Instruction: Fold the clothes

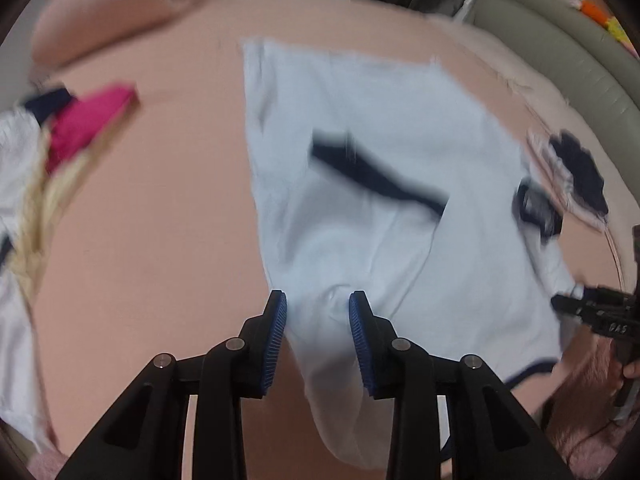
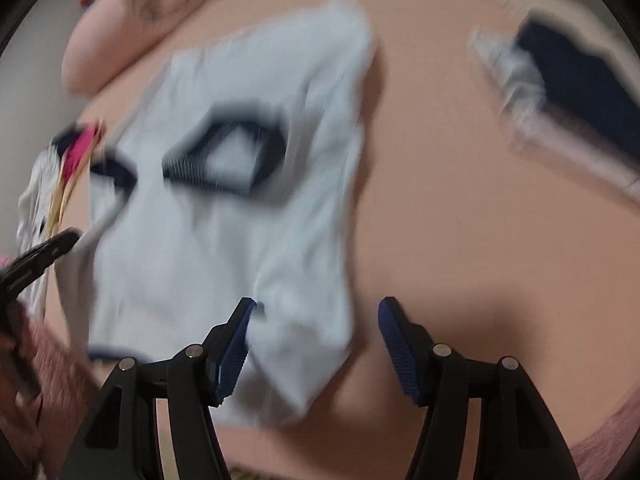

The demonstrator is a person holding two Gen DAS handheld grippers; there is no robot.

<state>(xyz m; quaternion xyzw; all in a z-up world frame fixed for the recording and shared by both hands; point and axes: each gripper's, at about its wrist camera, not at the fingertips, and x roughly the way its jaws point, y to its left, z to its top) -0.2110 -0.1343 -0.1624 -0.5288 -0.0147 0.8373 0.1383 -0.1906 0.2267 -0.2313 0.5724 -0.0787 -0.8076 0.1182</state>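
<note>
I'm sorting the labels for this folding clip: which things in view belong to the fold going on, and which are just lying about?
In the job:
- white T-shirt with navy trim
- left tool, open
- right tool, open

Lying about:
- pile of clothes with a magenta piece
- folded navy and white garment
- pink pillow

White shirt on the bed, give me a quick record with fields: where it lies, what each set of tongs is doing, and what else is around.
garment: white shirt with dark collar trim, spread on the pink bed sheet
left tongs: open, shirt fabric between the pads
right tongs: open wide, shirt edge between the pads
other clothes: heap with a magenta garment; dark navy garment
image quality: blurred
</note>
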